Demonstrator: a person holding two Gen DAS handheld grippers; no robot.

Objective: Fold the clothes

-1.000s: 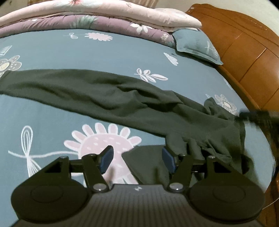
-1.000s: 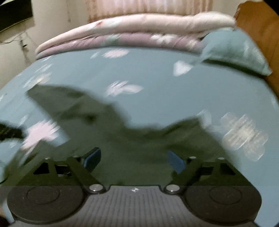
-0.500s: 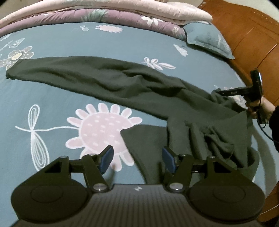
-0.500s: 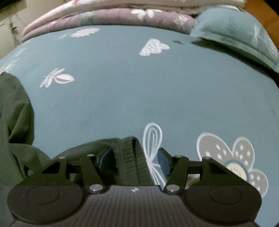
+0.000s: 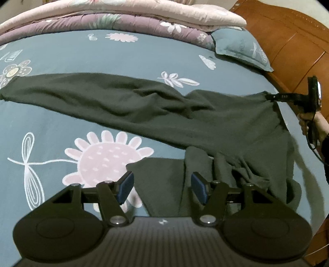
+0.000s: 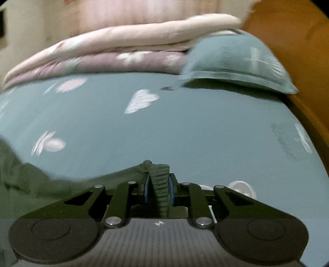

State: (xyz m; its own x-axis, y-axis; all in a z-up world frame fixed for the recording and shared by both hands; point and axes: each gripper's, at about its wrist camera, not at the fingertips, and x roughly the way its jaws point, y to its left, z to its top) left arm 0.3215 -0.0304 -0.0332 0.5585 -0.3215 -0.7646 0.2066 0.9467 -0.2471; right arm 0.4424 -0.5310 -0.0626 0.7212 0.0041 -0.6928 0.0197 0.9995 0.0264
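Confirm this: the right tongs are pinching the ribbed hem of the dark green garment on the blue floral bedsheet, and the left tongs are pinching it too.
Not quite. The left tongs are open, pressing nothing, as the left wrist view shows. The right tongs are closing on the ribbed hem of the dark green garment on the blue floral bedsheet.

- A bed (image 5: pixel 144 55) fills most of both views, covered with a teal sheet printed with pale pink and white flowers, leaves and a line-drawn dragonfly.
- At its far end lie folded quilts (image 5: pixel 127 18): a pale pink one on top of a mauve floral one.
- A teal pillow (image 6: pixel 236 63) with the same print rests just beside the quilts, against the wooden side.
- A headboard (image 5: pixel 292 41) of orange-brown panelled wood runs along the right edge of the bed.
- Behind the quilts, the right wrist view shows a cream wall (image 6: pixel 41 24) and a blurred pinkish curtain (image 6: pixel 144 14).
- Lighting is soft and rather dim, with faint shadows.
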